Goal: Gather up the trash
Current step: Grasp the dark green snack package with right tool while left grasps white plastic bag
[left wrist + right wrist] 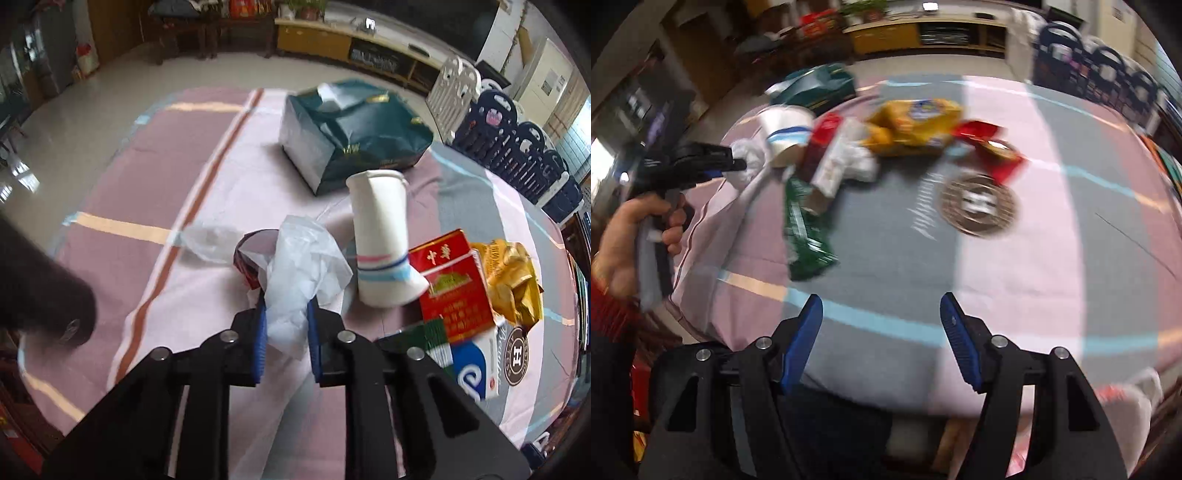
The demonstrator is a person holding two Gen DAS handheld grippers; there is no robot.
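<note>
Left tongs point(285, 314) clamped on crumpled white plastic wrapper point(299, 273), held just above pink striped worktop point(155, 177); white paper cup point(382, 236) lies tipped at 2 o'clock from it, touching red cigarette pack point(454, 284); right tongs point(881, 308) spread wide, holding nothing, over worktop's near edge.

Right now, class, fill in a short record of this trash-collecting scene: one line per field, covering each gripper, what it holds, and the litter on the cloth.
left gripper: shut on the white crumpled plastic
right gripper: open, holding nothing
surface: pink and grey tablecloth
litter near left gripper: paper cup lying on its side, red cigarette box, gold wrapper
other litter: green wrapper, yellow snack bag
far side: dark green tissue box
</note>
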